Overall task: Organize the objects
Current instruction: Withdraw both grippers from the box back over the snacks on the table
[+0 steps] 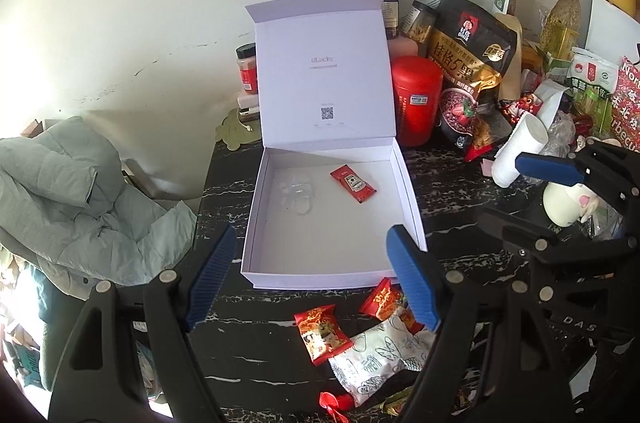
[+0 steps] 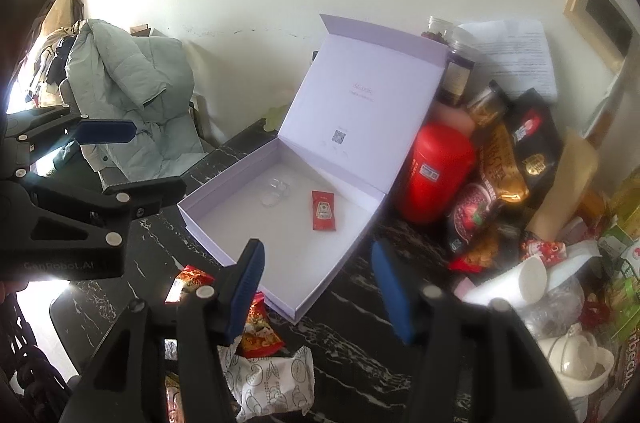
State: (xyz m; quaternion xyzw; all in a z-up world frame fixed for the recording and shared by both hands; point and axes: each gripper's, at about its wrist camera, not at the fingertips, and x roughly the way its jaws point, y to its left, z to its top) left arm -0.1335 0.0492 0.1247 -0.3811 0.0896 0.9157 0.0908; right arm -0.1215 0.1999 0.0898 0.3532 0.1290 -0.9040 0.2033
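Snack packets were what I had to sort, and most of them lay outside the white cardboard box (image 1: pixel 256 215) with its hinged lid standing open on the black marbled tabletop (image 1: pixel 452 179). Inside the box I saw only a small red sauce sachet (image 1: pixel 353 183) and a clear plastic piece (image 1: pixel 295 192) I could not identify, so I judged the job barely begun. Just in front of the box's near wall sat two red printed snack packets (image 1: pixel 320 335) and a white patterned pouch (image 1: pixel 380 351), with a red foil-wrapped sweet (image 1: pixel 335 402) nearer me; all were left to go in. My left gripper (image 1: pixel 312 283) hung above that heap, fingers apart and empty. My right gripper (image 2: pixel 316 287) was likewise parted with nothing between its pads. Jars, a red canister (image 1: pixel 416 99) and bags crowded the table's far side.
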